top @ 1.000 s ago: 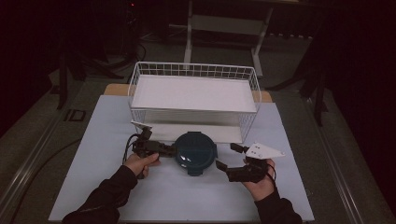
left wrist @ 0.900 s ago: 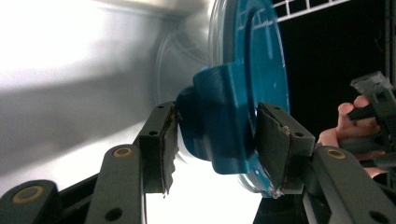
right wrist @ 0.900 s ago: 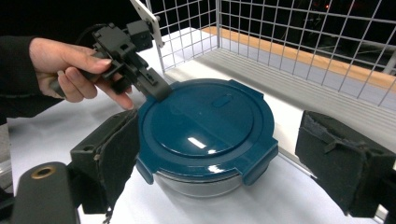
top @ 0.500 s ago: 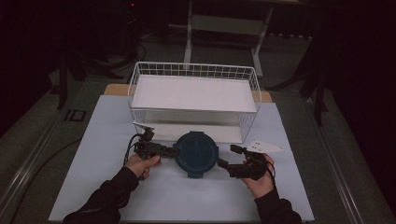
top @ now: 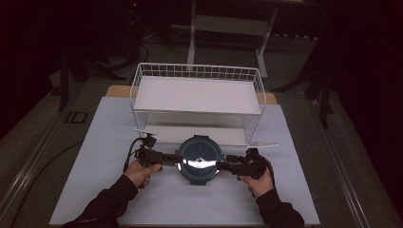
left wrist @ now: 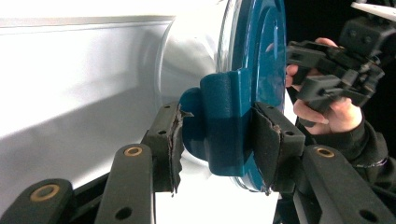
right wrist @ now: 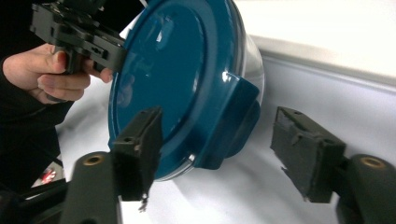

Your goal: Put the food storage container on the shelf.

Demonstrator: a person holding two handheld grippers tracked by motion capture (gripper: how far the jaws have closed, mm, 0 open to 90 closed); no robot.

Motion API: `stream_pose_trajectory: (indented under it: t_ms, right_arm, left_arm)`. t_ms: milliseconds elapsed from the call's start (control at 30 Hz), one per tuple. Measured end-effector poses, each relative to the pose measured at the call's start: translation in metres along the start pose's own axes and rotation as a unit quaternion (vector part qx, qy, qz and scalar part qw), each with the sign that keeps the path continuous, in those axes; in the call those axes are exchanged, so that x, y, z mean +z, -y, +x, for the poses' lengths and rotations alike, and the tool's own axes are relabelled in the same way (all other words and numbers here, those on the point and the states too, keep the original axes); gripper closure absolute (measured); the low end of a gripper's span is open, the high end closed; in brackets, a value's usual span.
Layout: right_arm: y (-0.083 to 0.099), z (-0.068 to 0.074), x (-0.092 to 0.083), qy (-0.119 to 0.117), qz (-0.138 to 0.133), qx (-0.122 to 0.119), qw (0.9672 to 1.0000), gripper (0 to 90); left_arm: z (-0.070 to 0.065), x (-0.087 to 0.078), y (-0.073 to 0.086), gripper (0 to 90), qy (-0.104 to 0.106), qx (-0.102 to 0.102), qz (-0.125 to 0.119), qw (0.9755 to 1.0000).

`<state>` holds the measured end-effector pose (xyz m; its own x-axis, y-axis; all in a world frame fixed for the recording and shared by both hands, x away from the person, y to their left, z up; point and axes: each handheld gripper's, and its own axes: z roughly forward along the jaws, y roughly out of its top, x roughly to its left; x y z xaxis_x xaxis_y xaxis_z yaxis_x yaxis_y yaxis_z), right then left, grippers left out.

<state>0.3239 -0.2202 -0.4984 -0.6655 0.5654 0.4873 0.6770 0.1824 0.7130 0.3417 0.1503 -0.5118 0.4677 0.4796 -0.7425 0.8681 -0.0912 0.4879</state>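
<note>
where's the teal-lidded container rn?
High view: the teal-lidded container sits on the white table, near centre, just in front of the wire basket, between the left gripper and right gripper.

I can read no words, brand marks, numbers or signs anywhere here. The teal lid point(left wrist: 261, 60) of the container I am working on is plain and glossy, with reflections on it but no print, and its clip point(left wrist: 224, 121) bears no lettering either. The wire basket point(top: 197, 71) and the white table top point(top: 95, 190) carry no label that I can make out.
</note>
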Motion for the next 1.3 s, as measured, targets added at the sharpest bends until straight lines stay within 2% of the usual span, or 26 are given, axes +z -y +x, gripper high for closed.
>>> stream_pose_trajectory:
  t_ms: [67, 100, 233, 367, 467, 600, 667, 700, 833, 1033, 1233, 1300]
  right_arm:
    - [0.0, -0.001, 0.001, -0.002, 0.002, 0.002, 1.0, 37.1]
    - [0.002, -0.003, 0.002, -0.008, 0.002, 0.014, 0.9999, 41.4]
    - [0.003, -0.005, 0.002, -0.032, -0.003, 0.033, 0.9989, 52.3]
    - [0.004, -0.006, 0.004, -0.039, 0.0, 0.042, 0.9983, 52.8]
    - [0.006, -0.006, 0.006, -0.045, 0.001, 0.055, 0.9975, 53.2]
    - [0.011, -0.007, 0.006, -0.056, -0.007, 0.078, 0.9953, 54.7]
    - [0.012, -0.007, 0.006, -0.058, -0.009, 0.082, 0.9949, 54.9]
    - [0.013, -0.005, 0.006, -0.057, -0.013, 0.073, 0.9956, 55.0]
    - [0.013, -0.004, 0.006, -0.054, -0.014, 0.069, 0.996, 55.3]
    - [0.013, -0.004, 0.005, -0.054, -0.011, 0.083, 0.995, 56.1]
    - [0.012, -0.001, 0.004, -0.05, -0.008, 0.078, 0.9957, 56.5]
    - [0.009, -0.002, 0.002, -0.051, -0.013, 0.071, 0.9961, 56.6]
  left_arm:
    - [-0.002, -0.001, 0.002, 56.1, 0.0, 0.006, 0.0, 1.0]
    - [-0.002, -0.002, 0.003, 56.3, -0.001, 0.009, 0.0, 1.0]
    - [-0.004, -0.003, 0.007, 56.9, 0.0, 0.022, 0.001, 0.9998]
    - [-0.006, -0.003, 0.01, 57.0, 0.0, 0.033, -0.006, 0.9994]
    - [-0.006, -0.003, 0.011, 57.0, 0.002, 0.032, -0.011, 0.9994]
    - [-0.012, -0.003, 0.014, 56.6, -0.014, 0.046, -0.01, 0.9988]
    - [-0.013, -0.004, 0.016, 56.2, -0.02, 0.053, -0.01, 0.9983]
    - [-0.013, -0.004, 0.017, 56.3, -0.021, 0.051, -0.013, 0.9984]
    - [-0.016, -0.004, 0.02, 56.2, -0.027, 0.057, -0.023, 0.9978]
    - [-0.021, -0.004, 0.021, 56.4, -0.035, 0.069, -0.021, 0.9968]
    - [-0.022, -0.005, 0.022, 56.7, -0.036, 0.071, -0.021, 0.9966]
    - [-0.026, -0.006, 0.021, 56.7, -0.036, 0.078, -0.028, 0.9959]
